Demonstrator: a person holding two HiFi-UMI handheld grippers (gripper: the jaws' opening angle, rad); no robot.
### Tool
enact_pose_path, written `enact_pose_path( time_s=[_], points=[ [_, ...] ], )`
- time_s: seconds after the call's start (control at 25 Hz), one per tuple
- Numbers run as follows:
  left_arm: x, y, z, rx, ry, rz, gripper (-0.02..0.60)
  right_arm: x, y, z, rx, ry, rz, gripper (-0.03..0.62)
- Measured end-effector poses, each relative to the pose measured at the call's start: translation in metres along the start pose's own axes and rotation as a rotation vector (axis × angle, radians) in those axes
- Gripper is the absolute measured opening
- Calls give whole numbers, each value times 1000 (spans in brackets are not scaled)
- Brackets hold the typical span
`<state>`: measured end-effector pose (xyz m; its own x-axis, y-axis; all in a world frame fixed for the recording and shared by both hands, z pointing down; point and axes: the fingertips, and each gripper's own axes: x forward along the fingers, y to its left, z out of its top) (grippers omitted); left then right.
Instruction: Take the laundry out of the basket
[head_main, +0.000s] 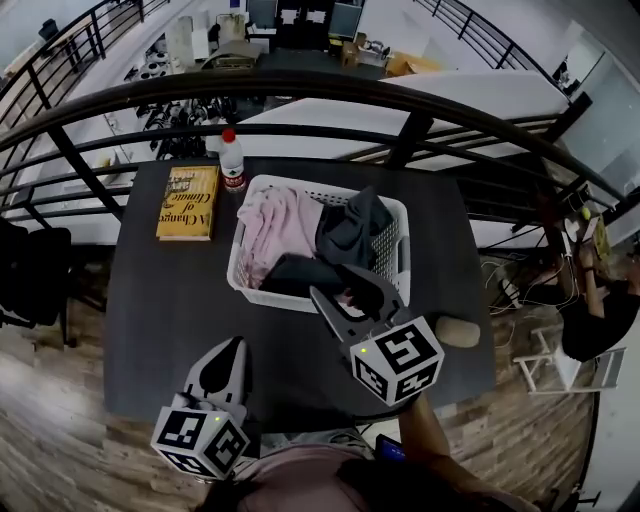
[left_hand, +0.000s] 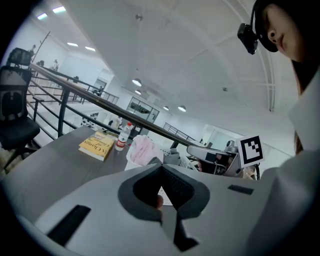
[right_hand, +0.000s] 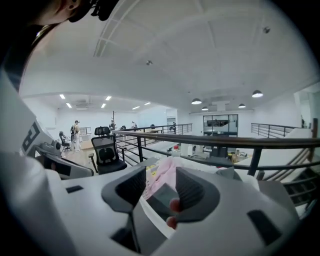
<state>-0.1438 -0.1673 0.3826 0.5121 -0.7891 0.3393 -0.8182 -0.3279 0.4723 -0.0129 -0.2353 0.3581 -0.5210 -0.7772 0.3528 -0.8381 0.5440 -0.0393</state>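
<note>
A white laundry basket (head_main: 262, 296) stands mid-table, holding a pink garment (head_main: 270, 226), a grey one (head_main: 350, 230) and a darker folded piece (head_main: 296, 272) at its near side. My right gripper (head_main: 342, 286) hovers at the basket's near rim, open; in the right gripper view its jaws (right_hand: 161, 171) frame the pink garment (right_hand: 163, 181) and the dark piece (right_hand: 159, 196), with nothing pressed between the pads. My left gripper (head_main: 237, 346) sits lower left over bare table, short of the basket, its tips (left_hand: 161, 166) together and holding nothing.
A yellow book (head_main: 188, 202) and a red-capped water bottle (head_main: 232, 160) lie left of the basket at the table's back. A beige lump (head_main: 457, 330) rests near the right front edge. A black railing (head_main: 400, 100) runs behind the table; an office chair (head_main: 30, 270) stands at the left.
</note>
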Motion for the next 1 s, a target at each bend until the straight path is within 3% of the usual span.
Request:
enact_pose_path(
  time_s=[0.56,1.0],
  points=[
    [1,50,-10,-85,-5,171,-11,92,-29,-13,15,140,50,273],
    [-10,74,-35,-167,-4,243,-11,148,-34,-38,44,287,91,331]
  ],
)
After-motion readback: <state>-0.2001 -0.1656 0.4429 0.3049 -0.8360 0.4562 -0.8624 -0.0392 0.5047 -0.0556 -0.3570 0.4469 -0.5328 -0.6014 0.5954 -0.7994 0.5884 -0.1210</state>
